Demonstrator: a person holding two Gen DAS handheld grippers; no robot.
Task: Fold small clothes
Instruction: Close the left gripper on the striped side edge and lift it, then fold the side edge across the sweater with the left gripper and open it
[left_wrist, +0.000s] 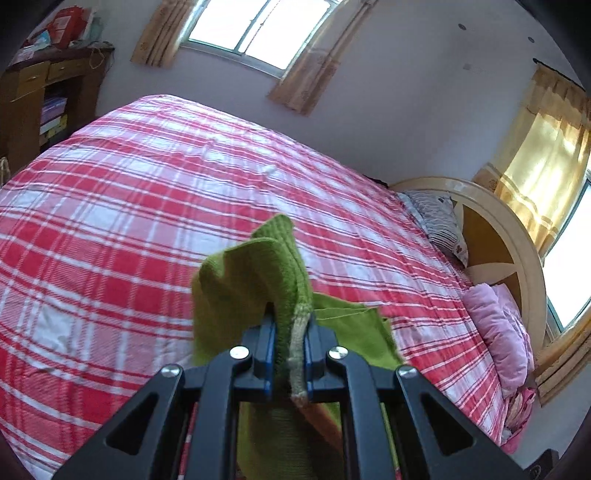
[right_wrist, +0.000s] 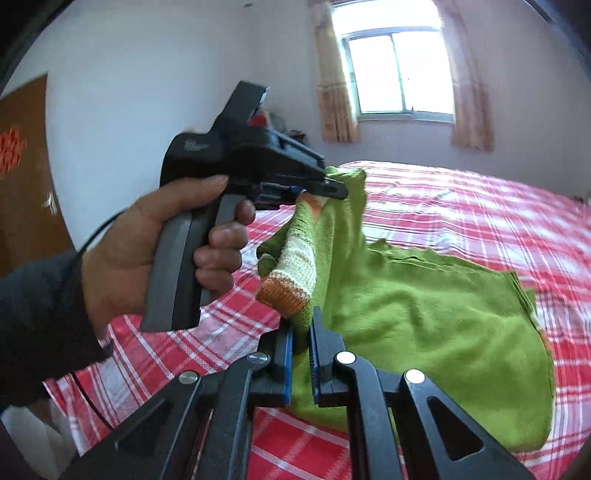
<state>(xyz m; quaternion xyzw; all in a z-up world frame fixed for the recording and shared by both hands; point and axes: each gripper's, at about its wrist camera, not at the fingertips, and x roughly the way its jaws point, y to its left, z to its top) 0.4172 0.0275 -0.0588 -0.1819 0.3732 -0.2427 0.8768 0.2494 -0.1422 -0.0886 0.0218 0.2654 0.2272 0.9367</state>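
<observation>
A small green knit garment (right_wrist: 424, 317) hangs partly lifted above the red plaid bed (right_wrist: 480, 206), its body draped back onto the sheet. One sleeve ends in cream and orange bands (right_wrist: 291, 269). In the right wrist view my right gripper (right_wrist: 301, 328) is shut on a green fold just below that banded cuff. A hand (right_wrist: 147, 240) holds my left gripper (right_wrist: 334, 190) higher up, shut on the same garment. In the left wrist view the left gripper (left_wrist: 290, 317) pinches a green fold (left_wrist: 243, 273) with a cream edge between its blue pads.
The plaid bed (left_wrist: 129, 184) stretches far ahead. A striped pillow (left_wrist: 439, 221) and a pink pillow (left_wrist: 498, 332) lie by the round wooden headboard (left_wrist: 495, 236). A wooden cabinet (left_wrist: 33, 99) stands at the far left, a brown door (right_wrist: 22, 184) behind the hand.
</observation>
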